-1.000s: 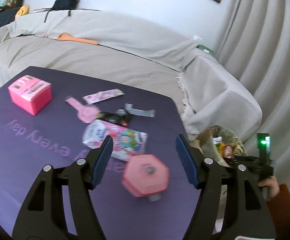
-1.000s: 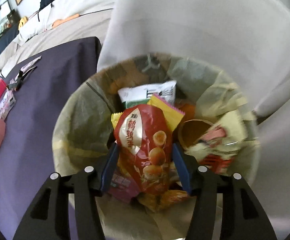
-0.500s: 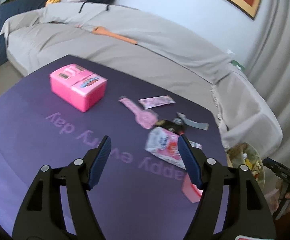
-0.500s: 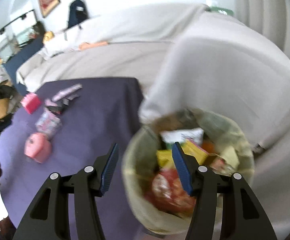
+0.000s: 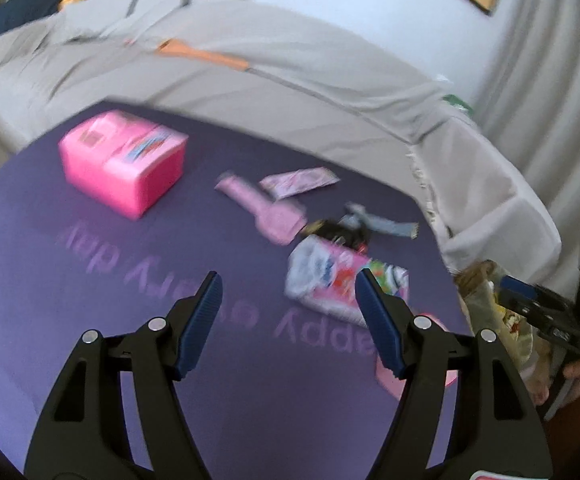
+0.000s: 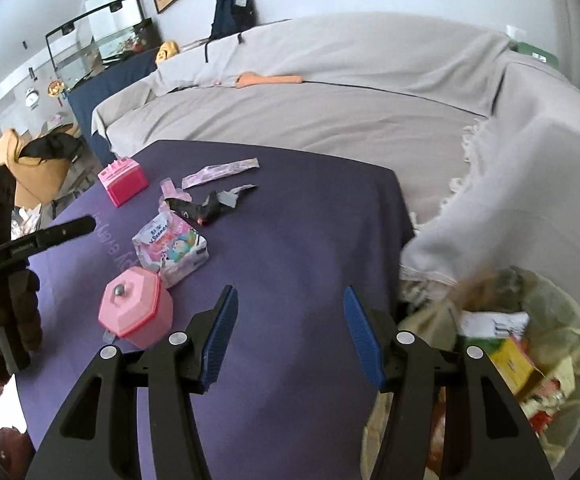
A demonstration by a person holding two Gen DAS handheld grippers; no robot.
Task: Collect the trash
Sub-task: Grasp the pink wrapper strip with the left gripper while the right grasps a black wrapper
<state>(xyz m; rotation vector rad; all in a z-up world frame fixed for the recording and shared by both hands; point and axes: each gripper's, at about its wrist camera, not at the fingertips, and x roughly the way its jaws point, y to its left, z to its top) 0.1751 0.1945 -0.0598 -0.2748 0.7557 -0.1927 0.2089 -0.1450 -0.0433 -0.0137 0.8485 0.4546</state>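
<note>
The right gripper (image 6: 288,336) was over the bin (image 6: 490,360) a second ago, with a red snack bag between its jaws. Now it has swung up and away and looks over the purple table (image 6: 310,220). Its jaws are spread and nothing is between them. I think the red bag is in the bin now, so that piece is done and this hand is free for the next one.

The left gripper (image 5: 288,320) has slid along the table, away from the pink pot (image 6: 136,306). Its jaws are spread too, with nothing in them. It hangs above the letters printed on the cloth.

More trash is on the table. A crumpled snack bag (image 6: 172,246) lies just beside the pink pot. Behind it are a black wrapper (image 6: 200,208), a grey strip (image 6: 234,196) and a long pink wrapper (image 6: 220,170). A flat pink thing (image 5: 266,210) lies near them. A pink box (image 6: 122,178) stands further back, well apart from the rest.

The bin stands off the table's right edge, next to the covered sofa (image 6: 330,112). It looks quite full.

The pink pot sits between the right gripper and the snack bag, so it could get knocked. The small wrappers lie flat and close together, so I think they will be hard to pinch one at a time.
</note>
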